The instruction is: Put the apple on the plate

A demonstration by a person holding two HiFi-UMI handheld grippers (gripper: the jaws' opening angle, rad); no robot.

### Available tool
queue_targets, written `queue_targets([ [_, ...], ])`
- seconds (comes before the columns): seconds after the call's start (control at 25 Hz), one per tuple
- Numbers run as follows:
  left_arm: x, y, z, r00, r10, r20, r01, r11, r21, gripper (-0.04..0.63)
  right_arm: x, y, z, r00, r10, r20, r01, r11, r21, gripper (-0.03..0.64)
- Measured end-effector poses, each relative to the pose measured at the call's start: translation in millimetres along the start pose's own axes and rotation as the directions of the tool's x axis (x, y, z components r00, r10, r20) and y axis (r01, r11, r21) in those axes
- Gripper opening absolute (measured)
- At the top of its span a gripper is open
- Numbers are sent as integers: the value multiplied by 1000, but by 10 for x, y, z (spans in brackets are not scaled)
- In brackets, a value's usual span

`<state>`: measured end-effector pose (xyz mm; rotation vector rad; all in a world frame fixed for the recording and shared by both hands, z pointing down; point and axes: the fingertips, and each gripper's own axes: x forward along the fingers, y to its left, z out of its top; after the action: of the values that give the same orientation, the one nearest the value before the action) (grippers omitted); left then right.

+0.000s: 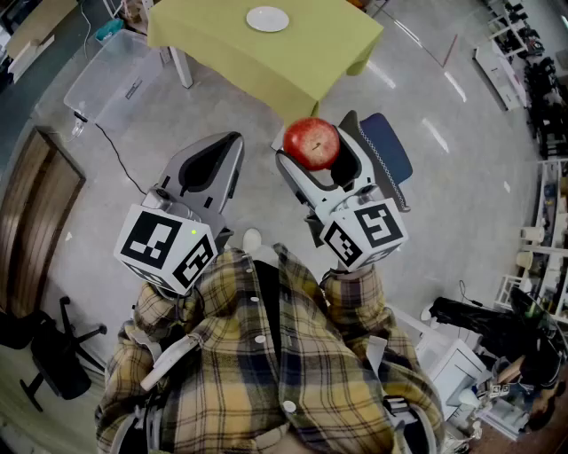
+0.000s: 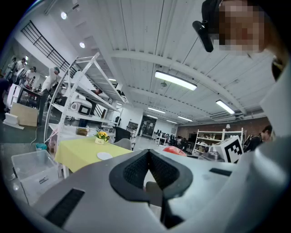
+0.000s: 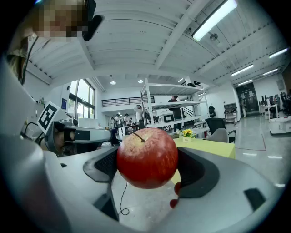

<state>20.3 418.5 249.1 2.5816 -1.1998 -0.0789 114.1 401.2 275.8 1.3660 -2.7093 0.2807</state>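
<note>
A red apple [image 1: 311,143] sits clamped between the jaws of my right gripper [image 1: 318,151], held in the air well short of the table. In the right gripper view the apple [image 3: 147,157] fills the gap between both pads, stem up. The white plate [image 1: 267,19] lies on the yellow-green table [image 1: 293,62] at the top of the head view; it shows small in the left gripper view as the plate [image 2: 104,155]. My left gripper [image 1: 216,152] is shut with nothing in it, beside the right one, its tips [image 2: 148,152] meeting.
A clear plastic bin [image 1: 115,75] stands on the floor left of the table. A blue-grey chair [image 1: 383,146] is just beyond the right gripper. A small flower pot [image 2: 102,136] sits on the table. Shelving [image 2: 82,104] and people stand in the background.
</note>
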Motion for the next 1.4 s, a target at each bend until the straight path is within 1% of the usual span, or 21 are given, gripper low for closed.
queue_targets([
  [0.28, 41, -110, -23, 1000, 22, 5, -22, 1000, -11, 6, -112, -49, 3, 1000, 7, -1, -7, 1000, -23, 393],
  [0.4, 18, -167, -62, 999, 34, 7, -34, 999, -14, 6, -170, -55, -37, 1000, 26, -1, -26, 999, -20, 393],
  [0.52, -52, -264, -125, 999, 48, 11, -48, 999, 1, 6, -262, -42, -61, 999, 43, 6, -43, 999, -24, 393],
  [0.8, -232, -251, -197, 994, 107, 20, -107, 994, -17, 6, -300, 19, -169, 998, 67, -6, -68, 997, -24, 393],
  [0.96, -253, -129, -191, 993, 119, 24, -118, 993, -27, 6, -163, 58, -219, 997, 73, -32, -74, 997, -37, 393],
  [1.12, -236, 62, -152, 993, 112, 23, -111, 993, -36, 6, 15, 78, -228, 997, 63, -45, -66, 996, -53, 393],
  [1.28, -207, 349, -43, 995, 100, 27, -99, 994, -41, 6, 268, 104, -199, 997, 48, -56, -51, 997, -62, 393],
  [1.4, -136, 626, 54, 996, 82, 19, -82, 996, -37, 6, 511, 72, -181, 998, 20, -62, -23, 998, -52, 393],
])
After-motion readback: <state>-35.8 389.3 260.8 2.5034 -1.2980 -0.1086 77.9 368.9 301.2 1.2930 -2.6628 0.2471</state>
